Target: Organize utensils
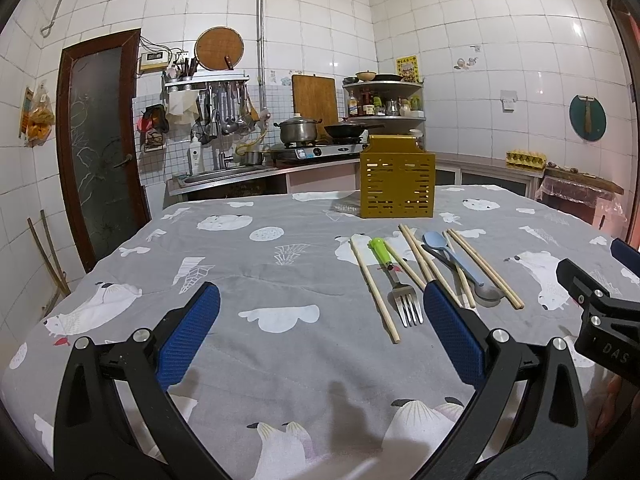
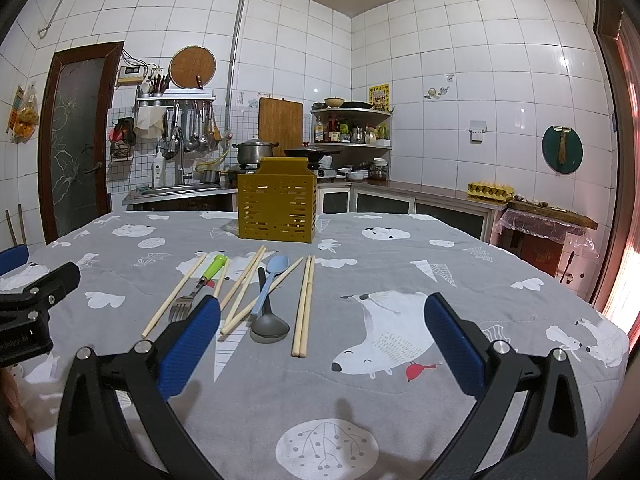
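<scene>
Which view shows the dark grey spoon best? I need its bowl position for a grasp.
The right wrist view: the dark grey spoon shows handle and bowl nearly unobstructed. In the left wrist view, the blue spoon and chopsticks cover most of it.

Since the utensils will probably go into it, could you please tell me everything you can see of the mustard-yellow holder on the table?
The mustard-yellow holder is a boxy caddy, apparently plastic, standing upright on the grey patterned tablecloth beyond the row of utensils. Its front wall is pierced with rows of short horizontal slots, and a taller back panel with notched corners rises above the rim. No utensils can be seen sticking out of the top, though the inside is hidden. Nothing touches it but the cloth; both grippers are well short of it.
</scene>
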Demonstrator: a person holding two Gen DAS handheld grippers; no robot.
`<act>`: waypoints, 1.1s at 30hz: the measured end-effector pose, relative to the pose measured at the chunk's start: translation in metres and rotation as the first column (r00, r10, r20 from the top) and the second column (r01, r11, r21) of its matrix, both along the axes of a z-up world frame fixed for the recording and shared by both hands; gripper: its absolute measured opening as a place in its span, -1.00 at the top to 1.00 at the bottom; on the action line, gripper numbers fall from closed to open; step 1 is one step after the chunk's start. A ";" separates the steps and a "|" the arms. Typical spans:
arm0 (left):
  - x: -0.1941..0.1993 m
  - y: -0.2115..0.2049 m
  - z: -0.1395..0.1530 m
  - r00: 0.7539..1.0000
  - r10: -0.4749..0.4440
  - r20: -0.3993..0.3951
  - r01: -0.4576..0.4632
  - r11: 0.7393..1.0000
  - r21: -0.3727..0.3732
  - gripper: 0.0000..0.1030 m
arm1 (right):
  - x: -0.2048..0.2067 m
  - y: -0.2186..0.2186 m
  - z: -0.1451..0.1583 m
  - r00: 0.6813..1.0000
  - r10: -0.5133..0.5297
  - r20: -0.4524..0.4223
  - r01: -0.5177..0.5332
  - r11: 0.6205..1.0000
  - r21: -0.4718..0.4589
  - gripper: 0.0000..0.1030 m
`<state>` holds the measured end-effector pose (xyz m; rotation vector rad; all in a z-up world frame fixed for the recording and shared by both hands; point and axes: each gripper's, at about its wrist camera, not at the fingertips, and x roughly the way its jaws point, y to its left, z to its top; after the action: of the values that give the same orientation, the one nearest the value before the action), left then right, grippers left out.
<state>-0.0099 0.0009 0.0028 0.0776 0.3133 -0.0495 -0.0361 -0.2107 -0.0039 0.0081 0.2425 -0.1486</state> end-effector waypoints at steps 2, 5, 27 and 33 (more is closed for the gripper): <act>0.000 0.001 0.000 1.000 -0.010 -0.007 0.010 1.000 -0.007 -0.91 | 0.000 0.000 0.000 1.000 0.001 0.001 -0.001 1.000 0.000 -0.93; 0.003 0.004 0.000 0.999 -0.023 -0.027 0.022 1.000 -0.020 -0.91 | 0.000 -0.001 0.002 1.000 0.013 -0.002 -0.013 1.000 0.000 -0.93; 0.098 0.004 0.059 0.994 -0.024 -0.103 0.018 0.998 -0.066 -0.91 | 0.077 -0.012 0.052 0.997 0.010 -0.073 -0.012 0.999 -0.032 -0.93; 0.169 -0.008 0.064 0.978 -0.059 -0.202 0.045 0.996 -0.075 -0.91 | 0.154 -0.032 0.045 0.968 0.055 -0.245 -0.049 0.998 0.031 -0.93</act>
<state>0.1591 -0.0071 0.0667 0.0107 0.5149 -0.1208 0.1181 -0.2430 0.0414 0.0082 0.4919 -0.0940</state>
